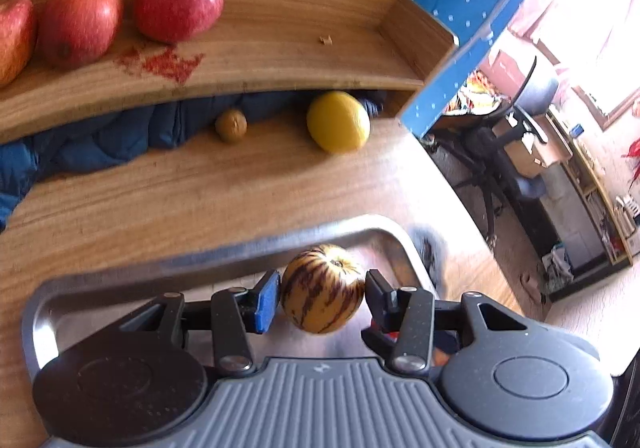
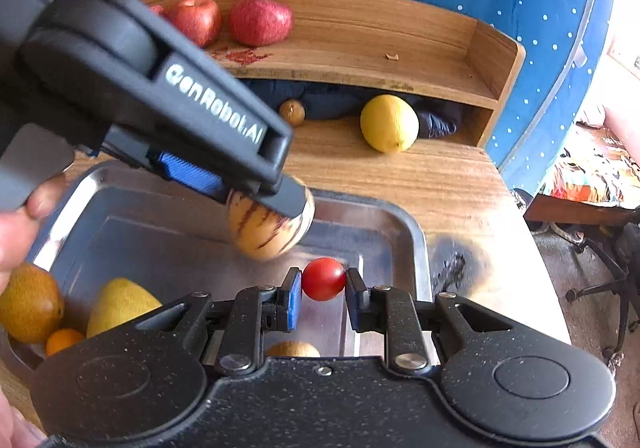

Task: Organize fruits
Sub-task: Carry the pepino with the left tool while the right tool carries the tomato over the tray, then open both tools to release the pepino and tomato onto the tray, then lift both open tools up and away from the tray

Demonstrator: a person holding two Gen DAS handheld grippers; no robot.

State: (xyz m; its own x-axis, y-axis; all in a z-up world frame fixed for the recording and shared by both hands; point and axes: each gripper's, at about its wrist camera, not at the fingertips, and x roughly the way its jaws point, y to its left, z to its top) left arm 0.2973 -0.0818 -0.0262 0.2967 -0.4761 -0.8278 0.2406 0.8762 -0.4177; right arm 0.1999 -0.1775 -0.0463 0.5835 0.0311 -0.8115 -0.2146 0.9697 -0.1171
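Above the steel tray, both grippers are loaded — the left gripper has its jaws clamped on a striped melon-like fruit, the right gripper pinches a small red tomato. This looks like the carry step, and next each fruit needs a spot, perhaps the wooden shelf at upper centre beside the apples. A lemon and a small brown fruit lie under the shelf — the shelf's front lip stands in the way.
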